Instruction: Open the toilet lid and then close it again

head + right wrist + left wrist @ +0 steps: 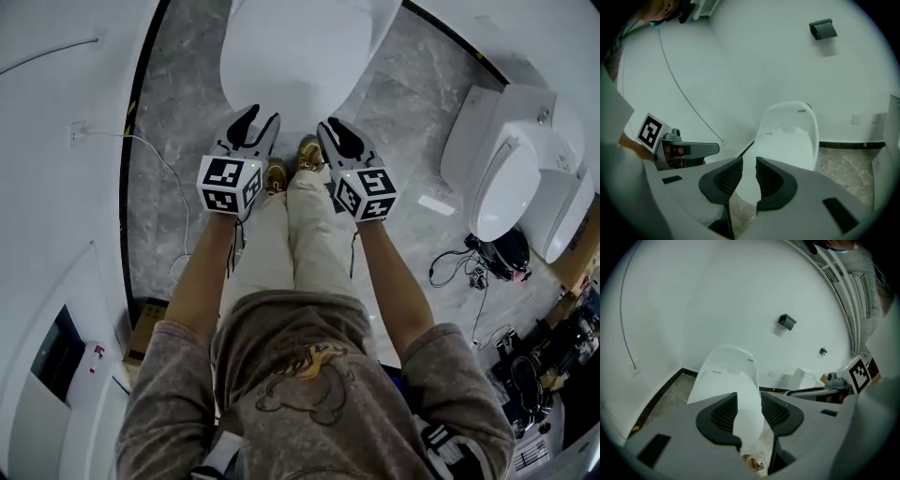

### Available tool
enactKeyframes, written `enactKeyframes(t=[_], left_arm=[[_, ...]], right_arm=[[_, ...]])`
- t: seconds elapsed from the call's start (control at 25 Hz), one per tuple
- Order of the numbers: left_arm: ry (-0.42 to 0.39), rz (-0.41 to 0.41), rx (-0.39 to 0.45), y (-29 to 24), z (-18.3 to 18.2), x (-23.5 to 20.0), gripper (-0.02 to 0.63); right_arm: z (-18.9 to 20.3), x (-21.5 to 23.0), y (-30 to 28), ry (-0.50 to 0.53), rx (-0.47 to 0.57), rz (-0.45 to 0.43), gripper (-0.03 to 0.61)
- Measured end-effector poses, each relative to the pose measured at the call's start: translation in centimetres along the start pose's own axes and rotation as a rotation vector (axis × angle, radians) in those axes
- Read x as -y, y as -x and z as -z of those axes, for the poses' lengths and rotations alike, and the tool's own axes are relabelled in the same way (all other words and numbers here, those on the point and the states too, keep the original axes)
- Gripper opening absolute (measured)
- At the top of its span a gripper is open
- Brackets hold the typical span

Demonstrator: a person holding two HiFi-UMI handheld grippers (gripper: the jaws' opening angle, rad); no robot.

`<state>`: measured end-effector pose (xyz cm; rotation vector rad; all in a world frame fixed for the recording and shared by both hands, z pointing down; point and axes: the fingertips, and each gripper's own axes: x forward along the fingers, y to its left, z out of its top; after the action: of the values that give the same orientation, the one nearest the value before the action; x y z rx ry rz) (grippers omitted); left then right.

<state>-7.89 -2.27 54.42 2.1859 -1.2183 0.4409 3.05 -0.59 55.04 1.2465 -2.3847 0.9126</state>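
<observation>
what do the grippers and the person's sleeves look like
The left gripper and right gripper match: grey moulded bodies with black ribbed pads. Each carries a white cube printed with black square markers. The person wears a grey-brown sweatshirt whose sleeves end near the elbows.

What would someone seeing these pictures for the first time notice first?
At the centre of the head view, the left gripper and right gripper hang side by side, each with a marker cube, jaws apart and empty. Just beyond them stands a white toilet on grey marbled floor. A second toilet sits at the right.
</observation>
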Motion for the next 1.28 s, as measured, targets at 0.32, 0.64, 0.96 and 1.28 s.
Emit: enactKeyframes(t=[0.32, 0.64, 0.96, 1.28], left_arm=[[-0.076, 0.046, 0.148, 12.0, -14.4, 7.7, 0.114], [-0.151, 0.075, 0.262, 20.4, -21.5, 13.1, 0.092], [-0.19, 0.044, 0.329, 22.8, -21.8, 13.7, 0.013], [-0.172, -0.008, 0.426, 23.2, -21.8, 12.5, 0.009]], right_arm=[[-14.3, -6.8, 12.3, 0.029, 0.187, -0.051, 0.084], [-20.9, -10.7, 21.0, 0.136, 0.303, -0.097, 0.064], [-22.3, -11.0, 24.5, 0.212, 0.389, -0.04, 0.052], [-22.3, -10.4, 24.9, 0.229, 0.436, 0.001, 0.028]])
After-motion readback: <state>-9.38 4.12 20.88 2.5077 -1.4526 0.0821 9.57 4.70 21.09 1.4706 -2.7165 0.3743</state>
